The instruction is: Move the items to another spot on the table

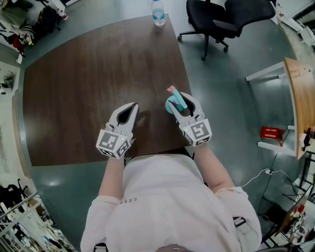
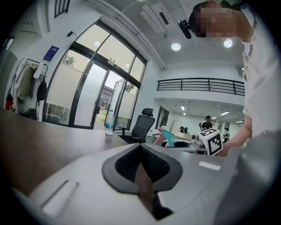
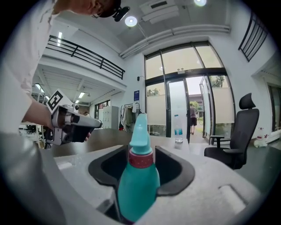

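A teal spray bottle point(image 1: 175, 103) with a pink collar stands between the jaws of my right gripper point(image 1: 178, 98), which is shut on its body near the table's front right. In the right gripper view the bottle point(image 3: 138, 176) fills the gap between the pads, nozzle up. My left gripper point(image 1: 133, 106) hovers over the table to the left of it. Its jaws meet at the tip with nothing between them point(image 2: 141, 147). The left gripper view shows the bottle point(image 2: 169, 137) off to the right.
A clear water bottle point(image 1: 158, 12) stands at the far edge of the brown table point(image 1: 88, 83). A black office chair point(image 1: 221, 19) sits on the floor beyond the far right corner. The table's right edge runs close to my right gripper.
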Motion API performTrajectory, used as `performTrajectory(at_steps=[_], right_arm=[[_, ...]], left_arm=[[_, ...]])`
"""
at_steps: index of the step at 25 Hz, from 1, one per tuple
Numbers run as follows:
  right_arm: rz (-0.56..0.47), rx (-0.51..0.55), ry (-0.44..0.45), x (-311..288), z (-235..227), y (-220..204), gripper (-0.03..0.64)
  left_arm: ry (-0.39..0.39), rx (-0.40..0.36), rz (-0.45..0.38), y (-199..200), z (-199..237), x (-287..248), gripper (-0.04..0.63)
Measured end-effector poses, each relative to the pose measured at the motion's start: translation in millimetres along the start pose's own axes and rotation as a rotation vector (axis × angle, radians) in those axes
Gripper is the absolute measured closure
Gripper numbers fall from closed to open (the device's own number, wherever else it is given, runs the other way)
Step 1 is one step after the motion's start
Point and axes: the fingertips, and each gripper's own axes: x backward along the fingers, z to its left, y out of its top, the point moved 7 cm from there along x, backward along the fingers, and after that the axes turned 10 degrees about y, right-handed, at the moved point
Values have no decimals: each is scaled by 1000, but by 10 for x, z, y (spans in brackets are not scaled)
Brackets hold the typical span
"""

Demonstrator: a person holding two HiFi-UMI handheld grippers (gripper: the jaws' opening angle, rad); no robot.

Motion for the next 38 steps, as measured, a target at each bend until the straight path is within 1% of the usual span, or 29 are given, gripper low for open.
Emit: performTrajectory(at_steps=[2,3,5,6,8,13,14,15,17,18,19,20,24,29,32,36,38], right_arm=[[22,-5,-19,4,9,-25,436],[48,-12,-29,5,12,-41,415],[97,-23,-49,7,15,-41,352],[107,-23,-62,14,15,-15,337],[104,-26,-104,62,21,79,331],[37,-60,-237,307,218,404,336],[36,-54,-265,351,295,462,365],[39,-45,-292,397,382,506,414],[46,-29,-340,483,559,558,534],[49,-29,-357,515,643,574,579],[51,-34,-367,539,726,590,611],[51,-40,-370,559,809,608,624],[36,-52,-362,634,1105,647,624],[48,-85,-324,782,1412,444,624],[56,-92,-282,866,1631,398,624],[51,-84,-210,969,1940,392,624],[52,-84,-190,1069,2066,379,624]], left_arm=[[-9,0,-1,23,-27,9,578],[-13,0,-2,44,-37,23,578],[-18,2,-6,101,-42,67,578],[-19,4,-9,136,-34,94,578],[-23,8,-14,207,-14,169,578],[-39,19,-28,377,83,502,578],[-43,24,-32,406,111,575,578],[-47,30,-34,424,132,644,578],[-64,39,-33,432,154,764,578],[-77,41,-31,426,161,816,578],[-91,41,-27,418,165,868,578],[-105,40,-24,409,165,922,578],[-140,30,-33,418,131,1109,578],[-151,21,-45,295,-83,1335,578],[-138,17,-49,249,-191,1517,578],[-87,14,-65,207,-292,1823,578],[-73,14,-64,147,-402,2002,578]])
